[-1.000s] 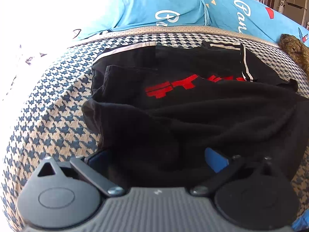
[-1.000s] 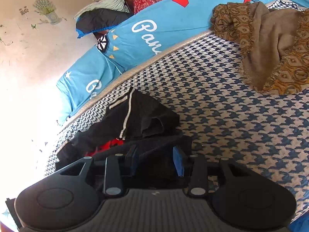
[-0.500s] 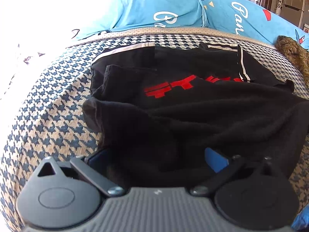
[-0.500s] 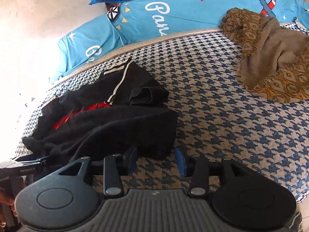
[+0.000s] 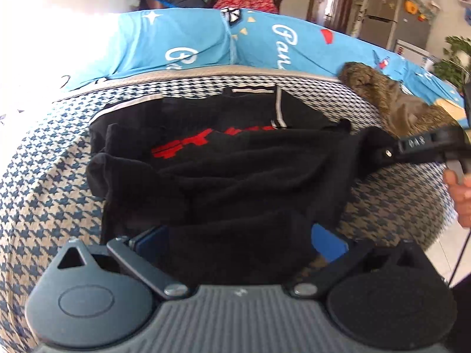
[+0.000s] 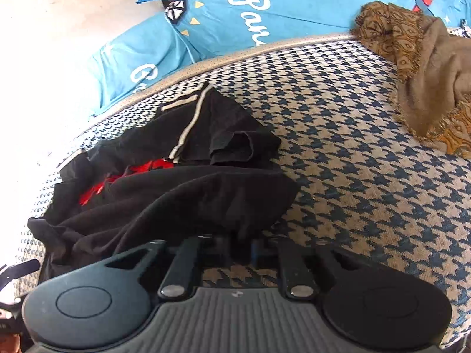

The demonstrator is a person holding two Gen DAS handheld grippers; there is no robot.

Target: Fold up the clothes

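Grippers lift the black garment (image 5: pixel 235 176) off the houndstooth bed's (image 6: pixel 368 176) near edge mid-fold: right gripper (image 6: pixel 240 247) newly clamps its hem, left gripper (image 5: pixel 240 239) spread wide around cloth.

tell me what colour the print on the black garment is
Red print, clearest in the left wrist view.

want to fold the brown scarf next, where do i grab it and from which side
Take the brown scarf by its near hem, coming from the front edge of the bed. That edge lies flat and loose on the cover; the far end is bunched against the blue pillows.
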